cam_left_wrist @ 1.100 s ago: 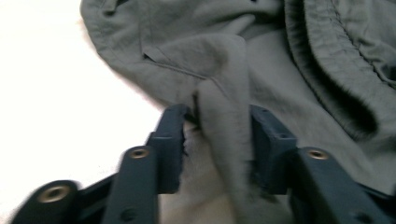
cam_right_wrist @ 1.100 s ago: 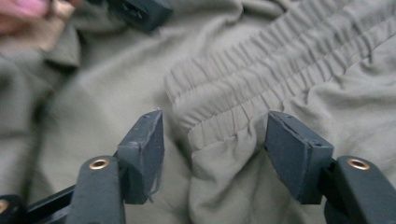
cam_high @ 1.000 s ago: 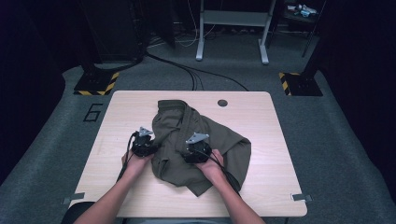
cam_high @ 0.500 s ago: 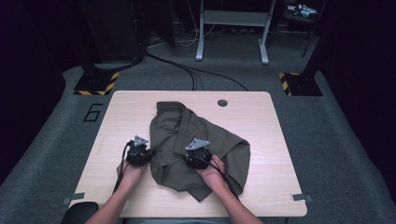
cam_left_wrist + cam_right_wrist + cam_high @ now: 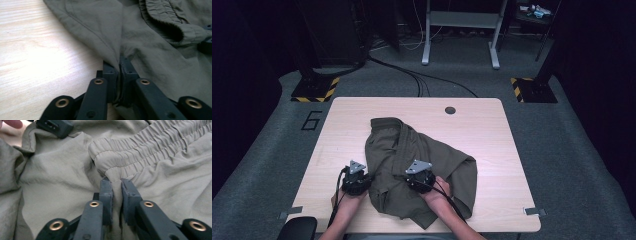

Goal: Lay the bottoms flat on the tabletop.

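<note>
Dark carpet surrounds the wooden table (image 5: 492, 130), where olive trousers (image 5: 432, 165) lie crumpled at centre. Left gripper (image 5: 119, 65) pinches a fold at seven o'clock; right gripper (image 5: 115, 185), jaws just closing, clamps the waistband (image 5: 140, 147). Likely next: lift and spread.

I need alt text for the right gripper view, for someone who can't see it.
The right gripper has its two black jaws clamped on a fold of olive-green trousers, just below the gathered elastic waistband. The left gripper shows at top left.
</note>
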A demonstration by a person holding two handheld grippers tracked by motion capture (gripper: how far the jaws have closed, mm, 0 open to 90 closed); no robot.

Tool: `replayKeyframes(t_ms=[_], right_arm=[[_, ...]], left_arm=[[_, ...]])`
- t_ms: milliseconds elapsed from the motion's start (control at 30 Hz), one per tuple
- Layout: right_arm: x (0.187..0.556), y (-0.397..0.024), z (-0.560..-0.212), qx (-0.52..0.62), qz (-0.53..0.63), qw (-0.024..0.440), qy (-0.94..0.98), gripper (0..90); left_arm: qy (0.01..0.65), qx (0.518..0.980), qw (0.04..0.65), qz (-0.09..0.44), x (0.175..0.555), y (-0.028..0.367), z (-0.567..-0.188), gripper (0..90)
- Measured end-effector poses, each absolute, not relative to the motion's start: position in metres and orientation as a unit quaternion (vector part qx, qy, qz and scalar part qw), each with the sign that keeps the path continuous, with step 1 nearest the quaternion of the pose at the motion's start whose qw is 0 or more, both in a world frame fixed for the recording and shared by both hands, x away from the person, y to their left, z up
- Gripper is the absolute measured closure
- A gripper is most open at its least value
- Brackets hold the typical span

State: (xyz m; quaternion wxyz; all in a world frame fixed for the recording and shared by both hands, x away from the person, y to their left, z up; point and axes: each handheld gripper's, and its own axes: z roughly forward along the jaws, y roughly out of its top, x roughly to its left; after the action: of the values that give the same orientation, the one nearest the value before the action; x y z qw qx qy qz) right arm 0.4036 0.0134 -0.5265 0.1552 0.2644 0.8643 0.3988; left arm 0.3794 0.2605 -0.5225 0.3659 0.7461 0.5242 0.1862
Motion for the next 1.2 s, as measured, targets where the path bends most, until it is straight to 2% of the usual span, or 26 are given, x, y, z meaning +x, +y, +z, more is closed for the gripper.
replayKeyframes(t_ms=[100,200,367,700,1033,1200], right_arm=[[0.407,0.012,-0.520,0.265,0.402,0.151,0.863,82.9],[0.410,0.008,-0.507,0.263,0.411,0.158,0.858,83.9],[0.425,-0.005,-0.483,0.280,0.429,0.169,0.842,84.3],[0.460,-0.048,-0.455,0.306,0.445,0.178,0.823,84.4],[0.498,-0.097,-0.453,0.360,0.448,0.180,0.798,84.5],[0.514,-0.114,-0.457,0.377,0.439,0.192,0.792,84.5]], left_arm=[[0.524,0.740,0.375,0.194,0.381,0.261,-0.517,68.7],[0.521,0.735,0.389,0.193,0.387,0.263,-0.508,62.4],[0.516,0.731,0.403,0.192,0.402,0.263,-0.496,58.3],[0.496,0.738,0.414,0.194,0.424,0.265,-0.477,44.2],[0.490,0.740,0.411,0.210,0.451,0.278,-0.480,42.4],[0.501,0.745,0.394,0.195,0.475,0.282,-0.492,40.1]])
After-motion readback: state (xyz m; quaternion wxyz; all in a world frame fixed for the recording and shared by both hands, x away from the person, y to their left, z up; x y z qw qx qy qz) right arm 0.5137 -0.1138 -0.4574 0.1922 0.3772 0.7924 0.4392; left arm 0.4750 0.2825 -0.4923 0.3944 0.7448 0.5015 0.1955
